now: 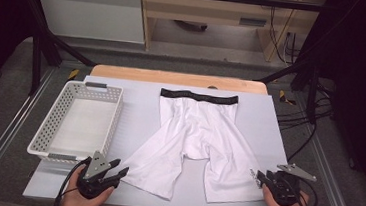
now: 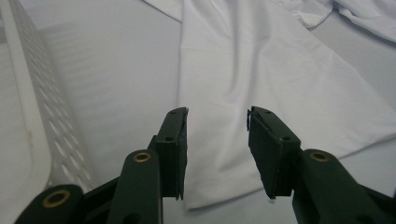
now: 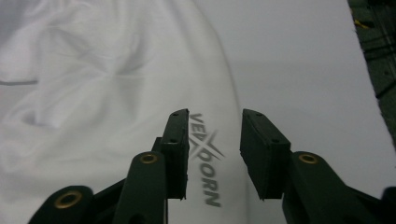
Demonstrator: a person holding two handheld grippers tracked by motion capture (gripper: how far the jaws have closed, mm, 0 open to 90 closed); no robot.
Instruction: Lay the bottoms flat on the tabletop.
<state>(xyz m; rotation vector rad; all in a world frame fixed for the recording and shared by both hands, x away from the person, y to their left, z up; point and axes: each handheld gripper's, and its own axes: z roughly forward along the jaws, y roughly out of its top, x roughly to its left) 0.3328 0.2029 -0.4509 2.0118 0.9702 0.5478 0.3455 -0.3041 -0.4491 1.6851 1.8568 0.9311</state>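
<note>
White shorts (image 1: 196, 134) with a black waistband (image 1: 199, 96) lie flat on the pale table, legs toward me. My left gripper (image 1: 120, 170) sits at the hem of the left leg. In the left gripper view its jaws (image 2: 217, 112) stand apart over the corner of that leg (image 2: 261, 70), nothing pinched. My right gripper (image 1: 259, 176) is at the outer hem of the right leg. Seen from the right gripper view, its jaws (image 3: 215, 114) are apart above the white cloth (image 3: 116, 93), with a grey printed logo (image 3: 208, 158) between them. Both are open.
A white perforated basket (image 1: 112, 122) stands empty at the left of the table, close beside my left gripper (image 2: 28, 121). The table's right edge (image 1: 280, 141) runs just beyond the right gripper. Black frame bars and cables lie beyond the table.
</note>
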